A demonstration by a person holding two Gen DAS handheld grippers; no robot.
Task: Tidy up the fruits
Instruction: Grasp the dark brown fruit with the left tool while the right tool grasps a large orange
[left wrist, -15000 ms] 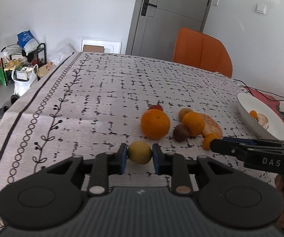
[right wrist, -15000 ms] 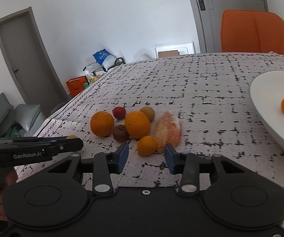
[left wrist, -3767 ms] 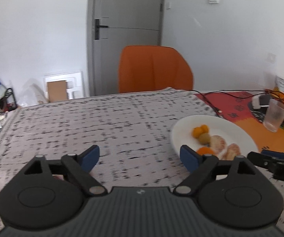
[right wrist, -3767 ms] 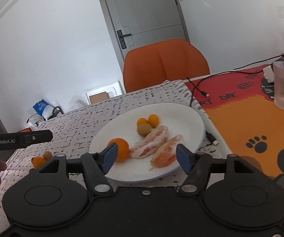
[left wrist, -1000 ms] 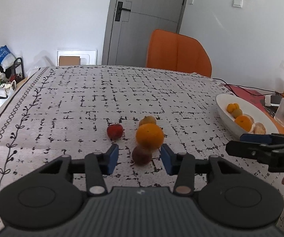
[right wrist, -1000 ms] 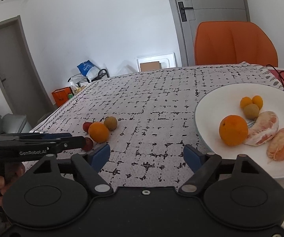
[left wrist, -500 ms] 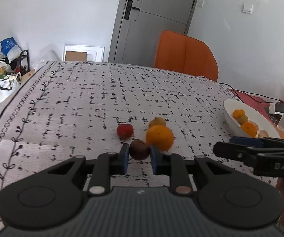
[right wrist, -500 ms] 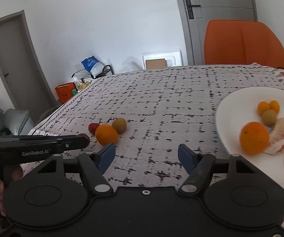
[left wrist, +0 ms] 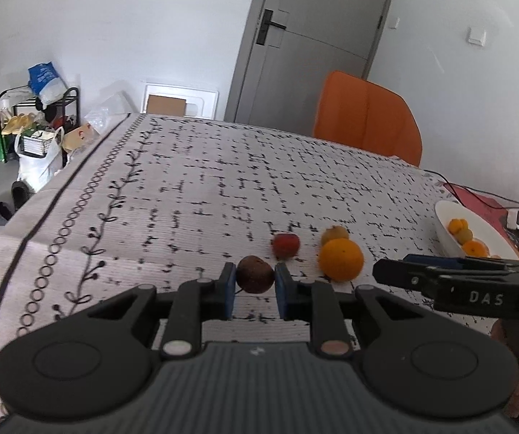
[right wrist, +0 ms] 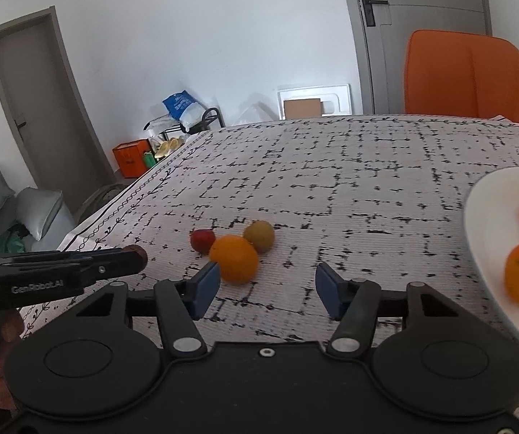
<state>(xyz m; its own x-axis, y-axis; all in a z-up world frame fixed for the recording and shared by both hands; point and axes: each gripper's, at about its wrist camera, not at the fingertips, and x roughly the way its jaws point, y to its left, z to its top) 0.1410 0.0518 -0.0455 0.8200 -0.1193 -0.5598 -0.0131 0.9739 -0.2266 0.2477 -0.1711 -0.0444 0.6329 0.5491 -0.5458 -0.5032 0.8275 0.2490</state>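
Left gripper (left wrist: 254, 291) pinches brown fruit (left wrist: 254, 279) at lower centre; right gripper (right wrist: 267, 291), half-spread and just closing, holds nothing; carry it level to the plate (left wrist: 451, 233) at right

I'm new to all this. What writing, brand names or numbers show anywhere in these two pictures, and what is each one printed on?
"DAS": white letters on the side of the black right claw, cut off at the picture's edge.
"GenRobot.AI": pale letters on the side of the black left claw, slightly blurred.
Blue and white plastic bag on the rack: has print, too small to read.
Orange cardboard box on the floor: dark mark, unreadable.
No numbers visible.
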